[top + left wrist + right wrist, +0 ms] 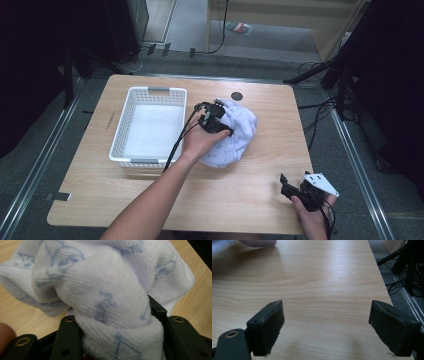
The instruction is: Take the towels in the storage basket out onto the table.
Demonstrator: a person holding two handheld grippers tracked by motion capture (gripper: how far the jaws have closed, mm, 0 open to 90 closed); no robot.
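Your left tool point(216, 120) clamps the bunched towel point(105, 290) at frame centre; right tool point(327, 327) spread, idle; a shallow bite risks slipping beside the basket point(131, 100).

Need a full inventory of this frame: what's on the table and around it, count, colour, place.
towel: 1, white with blue print, bunched up at table centre just right of the basket; a fold is pinched between the left gripper's jaws
basket: 1, white plastic with slotted walls, left half of table, nothing inside
table: 1, light wood, fills the middle of the high view
round hole or cap: 1, dark, near the table's far edge
cables: several, black, on the grey floor beyond and right of the table
left gripper: 1, black, shut on the towel, held in the left hand
right gripper: 1, black, jaws wide apart over bare wood at the near right corner, held in the right hand
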